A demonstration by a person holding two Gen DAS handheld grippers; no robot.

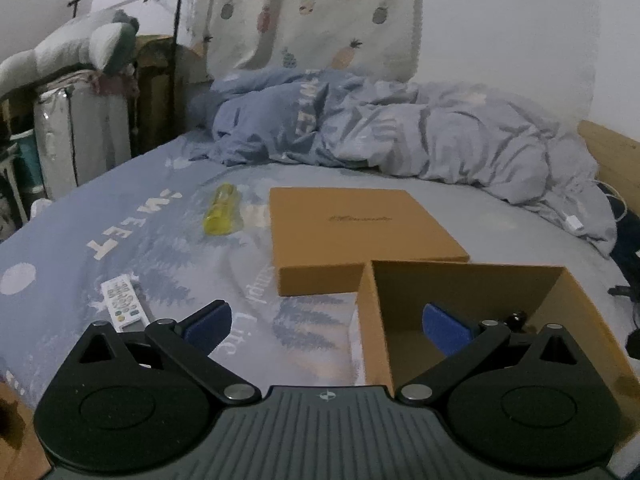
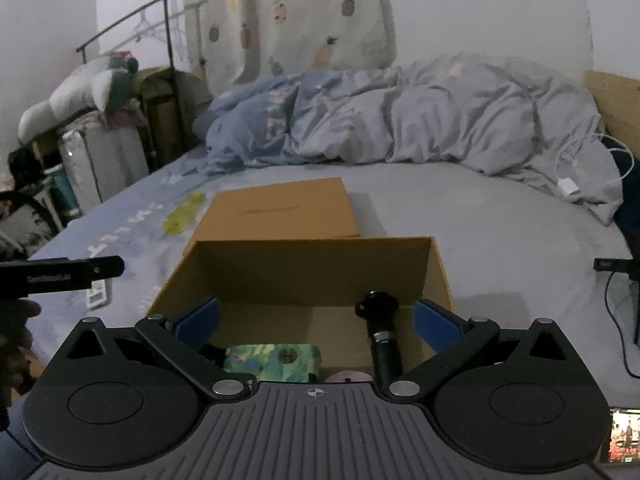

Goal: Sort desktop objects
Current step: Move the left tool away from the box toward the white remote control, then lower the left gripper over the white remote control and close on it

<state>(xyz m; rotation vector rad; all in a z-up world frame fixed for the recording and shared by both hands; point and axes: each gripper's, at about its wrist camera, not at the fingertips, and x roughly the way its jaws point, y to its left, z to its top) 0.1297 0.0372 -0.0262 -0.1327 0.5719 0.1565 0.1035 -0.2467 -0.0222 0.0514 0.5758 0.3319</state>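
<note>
both your grippers, left [image 1: 326, 326] and right [image 2: 316, 320], hung spread and empty over the open brown cardboard box [image 2: 304, 272]. left of that box, the glossy yellow plastic tube [image 1: 223, 210] looked likely to roll from a loose pinch.

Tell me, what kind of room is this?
Most likely a bedroom: the work surface is a bed sheet, a rumpled duvet is heaped behind the open cardboard box, and a pineapple-print curtain hangs beyond.
</note>
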